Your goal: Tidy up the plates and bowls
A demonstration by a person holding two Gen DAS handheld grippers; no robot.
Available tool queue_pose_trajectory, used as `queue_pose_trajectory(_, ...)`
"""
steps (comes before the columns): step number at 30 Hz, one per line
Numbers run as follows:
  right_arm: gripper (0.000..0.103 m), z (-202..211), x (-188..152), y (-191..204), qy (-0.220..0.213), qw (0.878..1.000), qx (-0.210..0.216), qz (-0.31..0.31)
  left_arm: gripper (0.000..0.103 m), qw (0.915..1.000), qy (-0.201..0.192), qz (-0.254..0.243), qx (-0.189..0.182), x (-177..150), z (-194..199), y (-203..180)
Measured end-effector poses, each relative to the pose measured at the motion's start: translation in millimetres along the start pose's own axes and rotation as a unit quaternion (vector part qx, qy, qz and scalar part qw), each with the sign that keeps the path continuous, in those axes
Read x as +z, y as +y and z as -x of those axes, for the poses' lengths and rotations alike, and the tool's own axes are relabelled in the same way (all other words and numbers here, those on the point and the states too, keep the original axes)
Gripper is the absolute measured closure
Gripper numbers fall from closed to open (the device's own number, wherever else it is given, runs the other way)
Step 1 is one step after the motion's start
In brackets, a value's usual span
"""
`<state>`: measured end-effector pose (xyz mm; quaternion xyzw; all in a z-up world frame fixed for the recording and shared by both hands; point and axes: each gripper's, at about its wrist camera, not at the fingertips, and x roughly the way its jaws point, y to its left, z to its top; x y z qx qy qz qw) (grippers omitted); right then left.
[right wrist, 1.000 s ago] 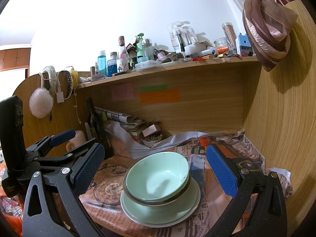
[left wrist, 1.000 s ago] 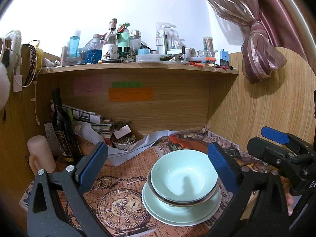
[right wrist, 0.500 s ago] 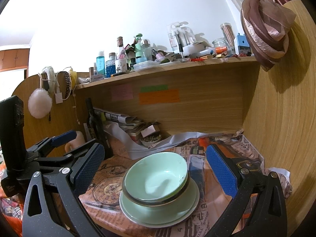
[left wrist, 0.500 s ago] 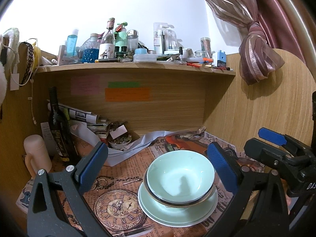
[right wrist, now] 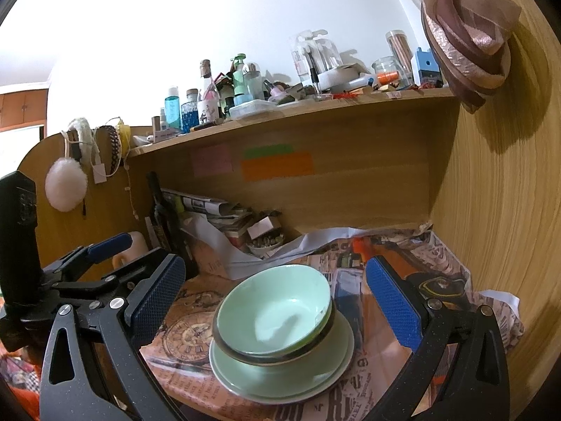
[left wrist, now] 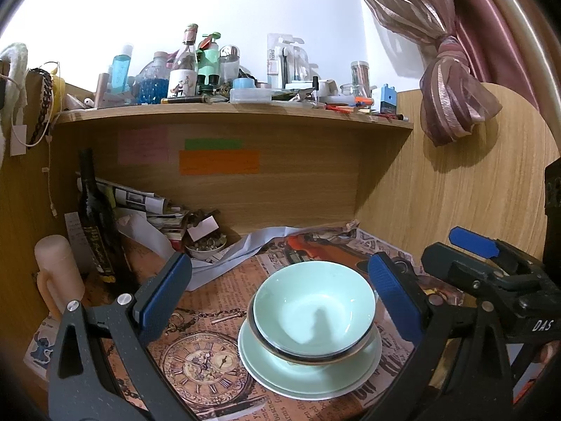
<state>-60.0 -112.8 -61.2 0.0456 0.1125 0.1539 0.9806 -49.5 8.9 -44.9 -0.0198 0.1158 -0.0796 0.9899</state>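
Stack: pale green bowls nested, two rims visible, sitting on pale green plates, two edges showing; all upright.
Location: stack rests on printed newspaper sheet covering the desk surface, just right of the clock picture.
Left gripper: jaws spread wide, blue pads either side of the stack, no contact, holding nothing.
Right gripper: jaws likewise wide apart, empty, pads flanking the bowls without touching.
Cross view: each gripper shows at the edge of the other's camera.
Background: dark wine bottle upright at back left; cluttered shelf above; tied curtain at right.
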Motion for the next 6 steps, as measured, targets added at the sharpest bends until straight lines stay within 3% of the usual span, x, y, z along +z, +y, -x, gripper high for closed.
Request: queue_pose_trajectory(6,0.0,-5.0,-2.4,-3.0,0.008,1.0,0.003,-0.008,0.001,1.0,0.004,0.003,-0.002,-1.4,-3.3,2.8)
